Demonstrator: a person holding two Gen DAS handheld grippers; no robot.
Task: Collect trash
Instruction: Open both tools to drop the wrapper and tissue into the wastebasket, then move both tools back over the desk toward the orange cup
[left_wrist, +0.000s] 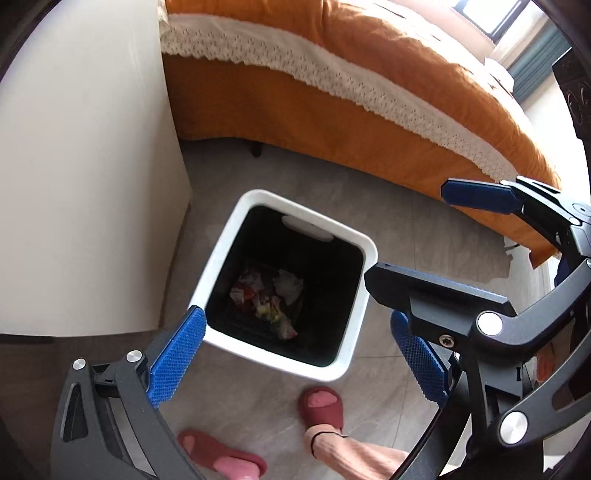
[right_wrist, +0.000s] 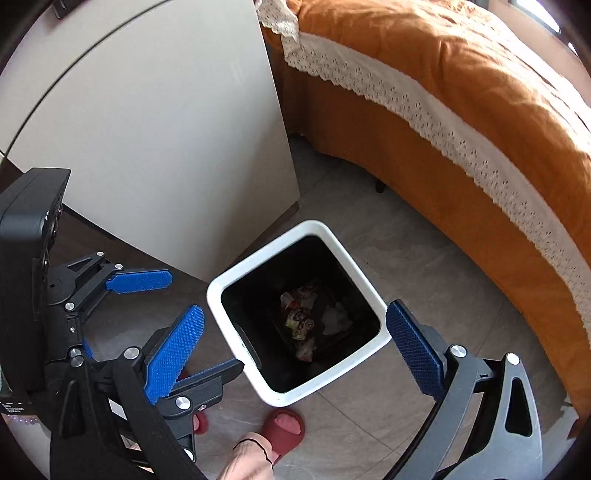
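A white square bin (left_wrist: 360, 291) with a black inside stands on the grey tiled floor; it also shows in the right wrist view (right_wrist: 229, 284). Crumpled trash (left_wrist: 269, 299) lies at its bottom, also visible in the right wrist view (right_wrist: 306, 321). My left gripper (left_wrist: 299, 347) is open and empty, hovering above the bin's near rim. My right gripper (right_wrist: 295, 332) is open and empty, also above the bin. The right gripper's blue pads (left_wrist: 476, 195) show at the right of the left wrist view. The left gripper's blue pads (right_wrist: 140, 282) show at the left of the right wrist view.
An orange bed with a white lace trim (left_wrist: 369, 92) runs along the far side. A white cabinet (left_wrist: 85, 177) stands left of the bin. The person's feet in red slippers (left_wrist: 321, 406) stand on the floor just in front of the bin.
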